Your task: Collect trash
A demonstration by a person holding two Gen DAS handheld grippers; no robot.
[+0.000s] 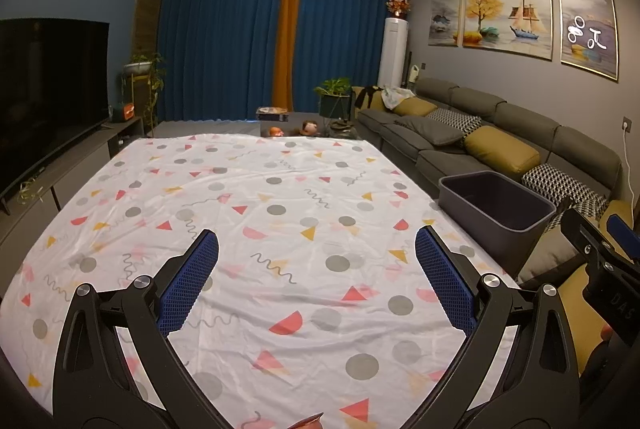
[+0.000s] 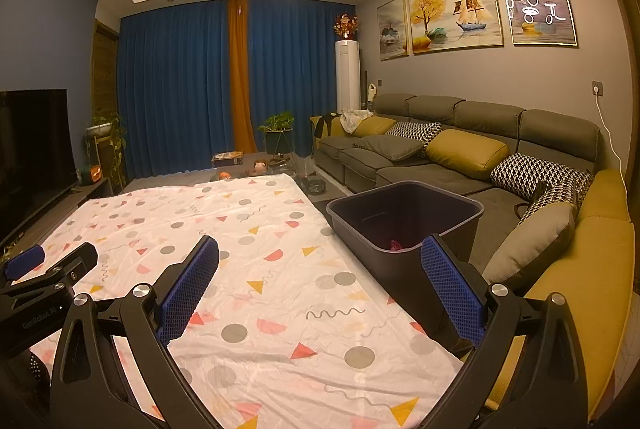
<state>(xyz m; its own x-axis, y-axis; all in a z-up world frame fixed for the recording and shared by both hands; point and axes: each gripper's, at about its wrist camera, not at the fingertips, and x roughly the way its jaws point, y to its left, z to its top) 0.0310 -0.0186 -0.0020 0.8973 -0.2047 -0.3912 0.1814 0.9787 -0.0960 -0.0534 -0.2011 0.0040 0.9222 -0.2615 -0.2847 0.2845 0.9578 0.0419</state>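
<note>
Trash item: a small pink scrap (image 2: 395, 244) is lying at the bottom of the dark bin (image 2: 404, 213), partly hidden behind the right tongs' finger. A second orange-red scrap (image 1: 306, 422) is peeking in at the bottom edge of the left wrist view, on the patterned cloth (image 1: 256, 197); what it is cannot be told.

Bin: it is standing just beside the cloth's right edge, between the covered surface and the grey sofa (image 2: 460, 157).

Left gripper (image 1: 316, 281): it is hanging wide open over the cloth, holding nothing.

Right gripper (image 2: 320, 285): it is likewise gaping, empty, straddling the bin's near corner and the cloth edge.

Hazards, as judged:
- The near scrap is sitting almost under the left tongs, at the limit of view, so it is likely to be overlooked or pinched blind.
- Loose, wrinkled cloth is liable to be caught between the pads along with any scrap, dragging the sheet.
- The right tongs are riding close to the bin rim; a careless swing could be knocking or tipping it.
</note>
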